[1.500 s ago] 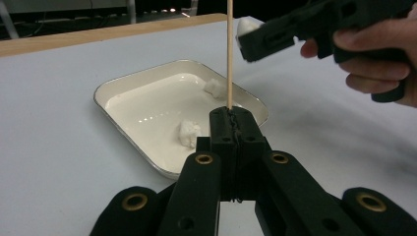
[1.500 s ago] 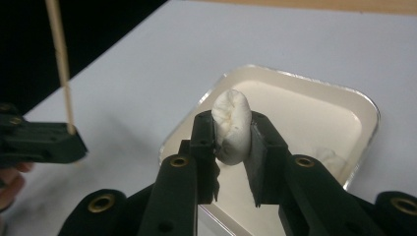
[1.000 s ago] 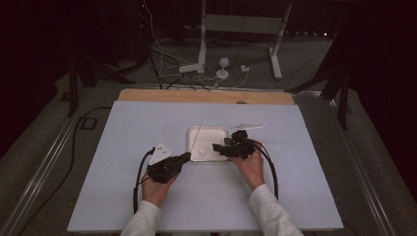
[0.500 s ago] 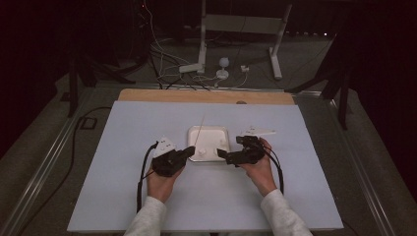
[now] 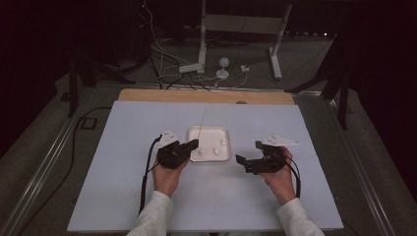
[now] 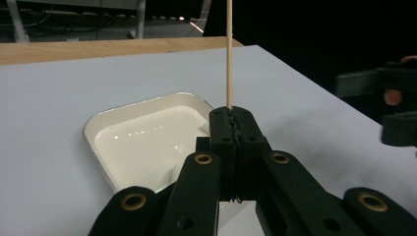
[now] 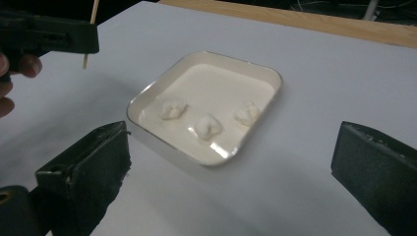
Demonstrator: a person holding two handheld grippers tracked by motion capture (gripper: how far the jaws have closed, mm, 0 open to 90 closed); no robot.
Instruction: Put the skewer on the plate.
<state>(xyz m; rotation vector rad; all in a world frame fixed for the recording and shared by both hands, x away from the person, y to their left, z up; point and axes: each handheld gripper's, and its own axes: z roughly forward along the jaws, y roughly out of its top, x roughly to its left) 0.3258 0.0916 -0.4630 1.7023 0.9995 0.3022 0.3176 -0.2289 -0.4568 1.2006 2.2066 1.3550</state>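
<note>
- Near the middle of the bench [image 5: 123, 196], a little toward its near edge, sits a white tray [image 5: 224, 131] with rounded corners.
- Three small white lumps [image 7: 207, 125] lie in the tray, apart from one another, in a loose row along one side.
- Just beside the tray's left rim, the left gripper [image 5: 193, 145] has its jaws pressed together on a skewer [image 5: 202, 118].
- That skewer is thin, straight and pale wood; clamped near its lower end, it sticks out beyond the jaws toward the bench's far edge, and a short stub shows below them in the right gripper view.
- Right of the tray and clear of it, the right gripper [image 5: 239, 163] has its jaws spread wide with nothing between them; they have just been opening.
- Both jaws of the right gripper point toward the tray, with the lumps lying ahead of them.
</note>
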